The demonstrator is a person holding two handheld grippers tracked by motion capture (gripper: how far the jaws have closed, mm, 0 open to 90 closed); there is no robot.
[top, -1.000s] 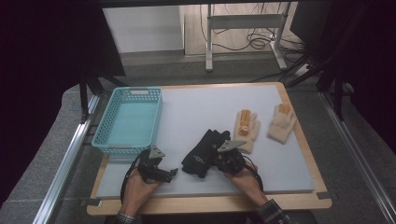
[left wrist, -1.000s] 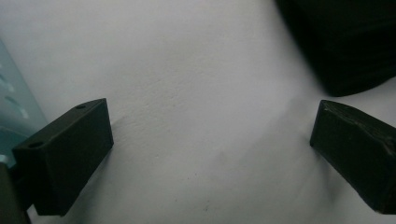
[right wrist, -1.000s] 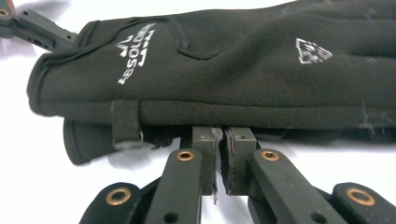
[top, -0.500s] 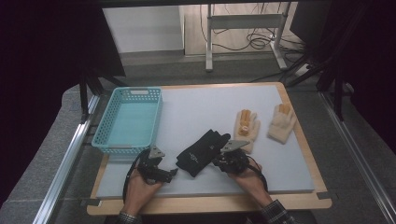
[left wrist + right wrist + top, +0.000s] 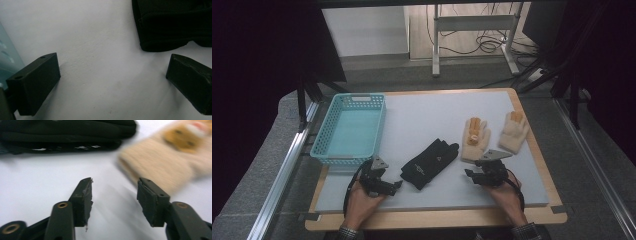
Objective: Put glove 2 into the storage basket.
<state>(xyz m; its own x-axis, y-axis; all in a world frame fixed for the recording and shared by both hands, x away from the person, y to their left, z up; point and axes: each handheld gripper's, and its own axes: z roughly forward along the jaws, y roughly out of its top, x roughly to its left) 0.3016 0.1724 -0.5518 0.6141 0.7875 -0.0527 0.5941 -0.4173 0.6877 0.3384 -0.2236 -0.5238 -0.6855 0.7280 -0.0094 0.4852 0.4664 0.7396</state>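
A black glove (image 5: 430, 162) lies flat on the grey mat between my two grippers; it looks like a stacked pair. My left gripper (image 5: 395, 186) rests on the mat just left of the glove's cuff. Its jaws stand wide open (image 5: 113, 67) on bare mat, with the cuff (image 5: 170, 22) ahead to the right. My right gripper (image 5: 469, 174) is open (image 5: 115, 188) and holds nothing. It sits right of the black glove (image 5: 65, 135), just in front of a beige knitted glove (image 5: 162, 162). A second beige glove (image 5: 514, 131) lies beside the first (image 5: 475, 136).
A teal plastic basket (image 5: 332, 131) stands at the mat's left, close to my left gripper; its wall (image 5: 6, 57) shows in the left gripper view. The grey mat (image 5: 427, 115) covers a wooden table (image 5: 437, 220). Metal rails run along both sides.
My right gripper has let go of the black glove and drawn back to the right. The glove shifted slightly left and now lies flat. The left gripper has hardly moved.
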